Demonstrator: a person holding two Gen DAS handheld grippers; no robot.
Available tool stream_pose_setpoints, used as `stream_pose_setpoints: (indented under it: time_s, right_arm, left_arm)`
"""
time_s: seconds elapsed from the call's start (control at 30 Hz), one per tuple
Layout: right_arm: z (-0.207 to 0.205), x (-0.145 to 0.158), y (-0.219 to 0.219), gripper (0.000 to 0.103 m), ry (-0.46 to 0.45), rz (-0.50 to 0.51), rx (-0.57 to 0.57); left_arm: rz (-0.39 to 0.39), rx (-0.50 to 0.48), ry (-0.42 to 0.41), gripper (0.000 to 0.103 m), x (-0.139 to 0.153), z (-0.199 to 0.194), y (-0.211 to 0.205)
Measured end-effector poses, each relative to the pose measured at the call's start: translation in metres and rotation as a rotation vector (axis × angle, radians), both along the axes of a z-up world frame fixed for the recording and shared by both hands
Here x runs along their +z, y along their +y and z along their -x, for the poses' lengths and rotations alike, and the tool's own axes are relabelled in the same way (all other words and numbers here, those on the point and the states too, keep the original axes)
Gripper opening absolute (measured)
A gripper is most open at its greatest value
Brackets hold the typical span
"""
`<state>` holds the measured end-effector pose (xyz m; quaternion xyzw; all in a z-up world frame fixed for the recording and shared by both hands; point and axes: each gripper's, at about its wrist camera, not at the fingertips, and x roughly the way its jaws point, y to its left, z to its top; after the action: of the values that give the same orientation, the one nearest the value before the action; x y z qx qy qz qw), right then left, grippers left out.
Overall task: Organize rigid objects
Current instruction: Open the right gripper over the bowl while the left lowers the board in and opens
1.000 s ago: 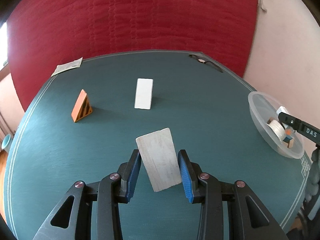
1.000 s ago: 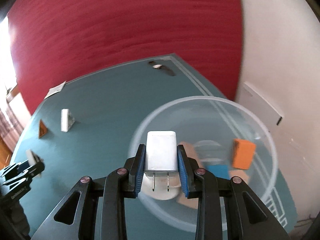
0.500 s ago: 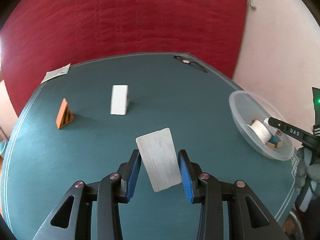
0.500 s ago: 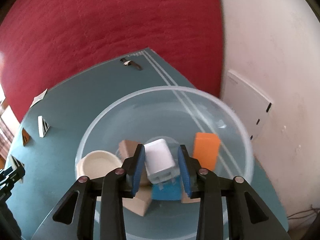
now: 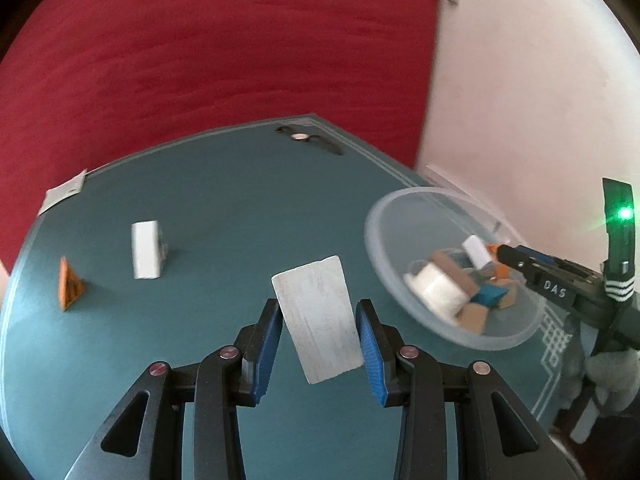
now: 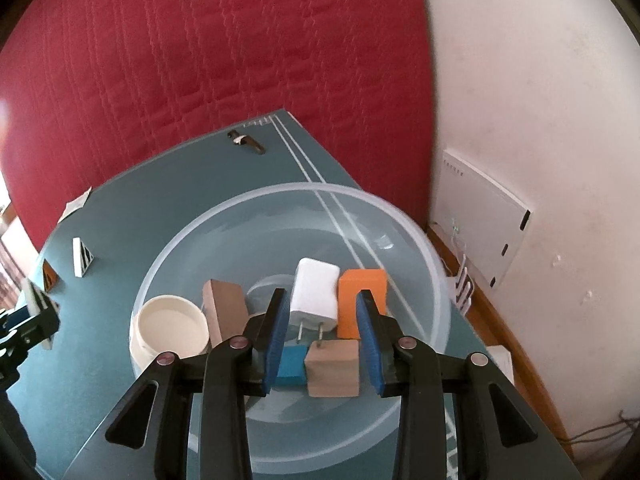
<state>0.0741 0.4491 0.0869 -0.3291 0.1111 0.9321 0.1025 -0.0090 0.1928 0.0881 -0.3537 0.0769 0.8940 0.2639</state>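
Note:
My left gripper (image 5: 319, 305) is shut on a flat white block (image 5: 318, 316), tilted and held above the teal table (image 5: 240, 208). To its right stands the clear plastic bowl (image 5: 372, 224). My right gripper (image 6: 322, 296) hovers over that bowl (image 6: 224, 216) with its jaws slightly apart and nothing pressed between the pads. The white charger (image 6: 314, 294) lies in the bowl just beyond the fingertips, prongs toward the camera. From the left wrist view, the right gripper (image 5: 502, 251) reaches over the bowl's far side.
The bowl also holds a white round lid (image 6: 170, 326), a brown block (image 6: 224, 308), an orange block (image 6: 362, 300), a blue block (image 6: 292, 364) and a tan block (image 6: 332, 368). An orange wedge (image 5: 68, 284) and a white wedge (image 5: 146, 250) stand at the table's left.
The right gripper moved over the bowl and let go of the charger, which now rests inside. The left gripper carried the white block to the right, nearer the bowl.

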Motion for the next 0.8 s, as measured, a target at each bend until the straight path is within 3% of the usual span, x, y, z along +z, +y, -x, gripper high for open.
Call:
stream_pose_setpoints:
  time_s: [0.7, 0.8]
  right_arm:
    - [-0.01, -0.001, 0.021, 0.036, 0.008, 0.036, -0.086]
    - [-0.01, -0.003, 0.022, 0.036, -0.004, 0.038, -0.087]
  left_arm:
    - [0.008, -0.181, -0.025, 0.041, 0.002, 0.005, 0.108]
    - [-0.006, -0.21, -0.051, 0.045, 0.0, 0.007, 0.12]
